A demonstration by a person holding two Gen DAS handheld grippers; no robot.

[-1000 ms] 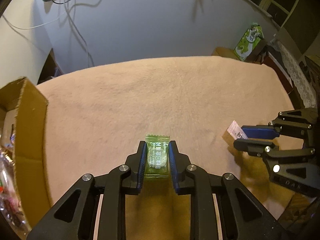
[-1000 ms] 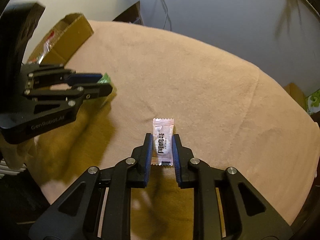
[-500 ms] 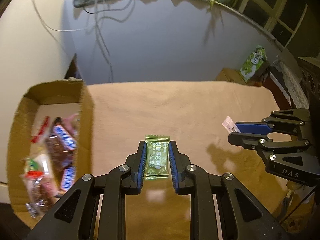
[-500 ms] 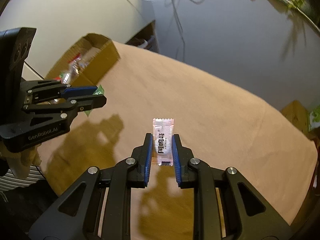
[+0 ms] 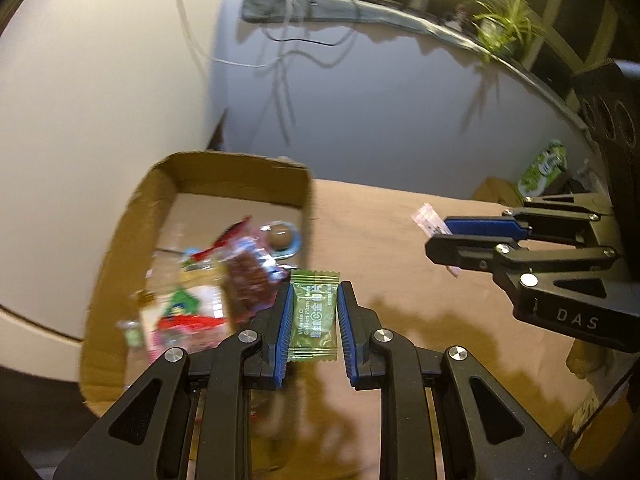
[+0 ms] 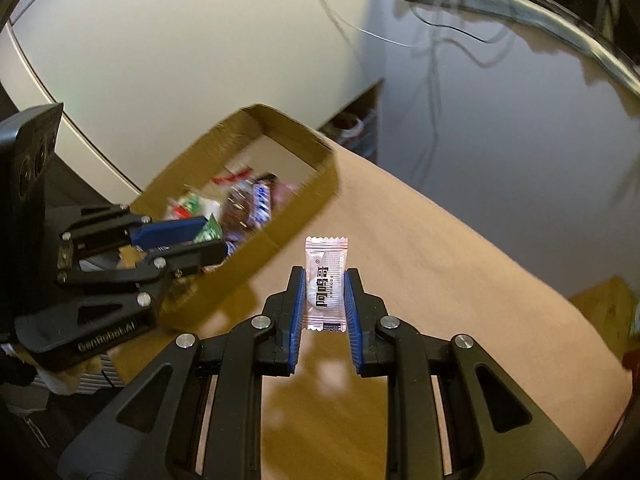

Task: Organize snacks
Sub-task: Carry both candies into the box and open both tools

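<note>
My left gripper (image 5: 313,300) is shut on a green candy packet (image 5: 313,320), held above the right wall of an open cardboard box (image 5: 120,240) full of mixed wrapped snacks (image 5: 240,280). My right gripper (image 6: 325,280) is shut on a clear pinkish candy packet (image 6: 325,280) with black print, hanging over the tan cloth just right of the same box (image 6: 312,140). In the left wrist view the right gripper (image 5: 434,236) shows at the right, its packet (image 5: 426,218) sticking out. The right wrist view has the left gripper (image 6: 208,240) over the box's near end, the green packet (image 6: 210,232) in its tips.
A tan cloth-covered table (image 6: 460,260) stretches right of the box. A grey wall with hanging cables (image 5: 280,60) rises behind it. A green carton (image 5: 544,168) and a small brown box (image 5: 496,190) stand at the far right. A plant (image 5: 504,28) sits on a shelf above.
Both grippers have risen and swung left toward the cardboard box, each still gripping its packet. The box, formerly at the left edge, now lies close under the left gripper.
</note>
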